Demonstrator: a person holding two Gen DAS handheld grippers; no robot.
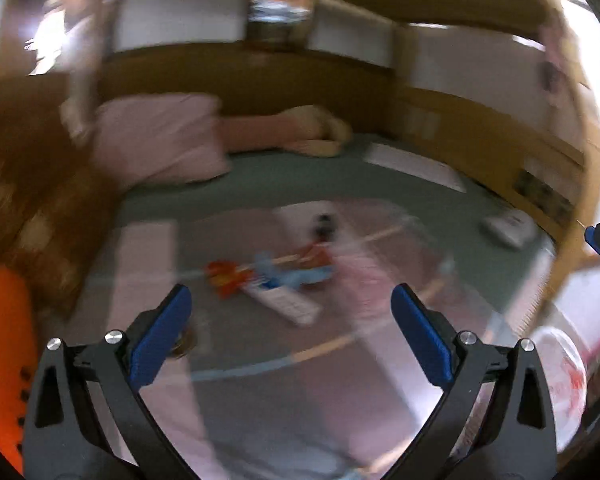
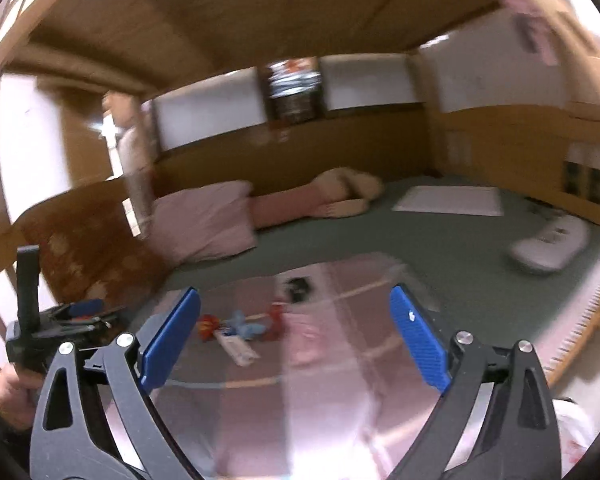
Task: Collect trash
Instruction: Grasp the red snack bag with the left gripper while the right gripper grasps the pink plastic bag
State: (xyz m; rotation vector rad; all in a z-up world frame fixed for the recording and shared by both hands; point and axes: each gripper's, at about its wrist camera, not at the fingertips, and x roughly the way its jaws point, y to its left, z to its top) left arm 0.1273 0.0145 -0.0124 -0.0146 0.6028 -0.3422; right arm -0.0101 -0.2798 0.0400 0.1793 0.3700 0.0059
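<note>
Several pieces of trash lie on a pale pink and grey mat [image 1: 260, 380] on the bed: a red-orange wrapper [image 1: 226, 276], a blue wrapper [image 1: 296, 276], a red packet [image 1: 318, 254], a white strip [image 1: 288, 306] and a small black item [image 1: 324, 224]. My left gripper [image 1: 292, 316] is open and empty, just short of them. In the right wrist view the same trash shows, the red-orange wrapper [image 2: 209, 326] and white strip [image 2: 238, 346] among it. My right gripper [image 2: 296, 328] is open and empty above the mat [image 2: 320, 400]. Both views are blurred.
A pink pillow [image 1: 160, 140] and a plush toy [image 1: 316, 128] lie at the back of the green bed [image 1: 260, 184]. A white sheet [image 1: 416, 164] and a white device [image 1: 508, 226] lie at the right. A white bag [image 1: 560, 380] sits at lower right. Wooden walls surround.
</note>
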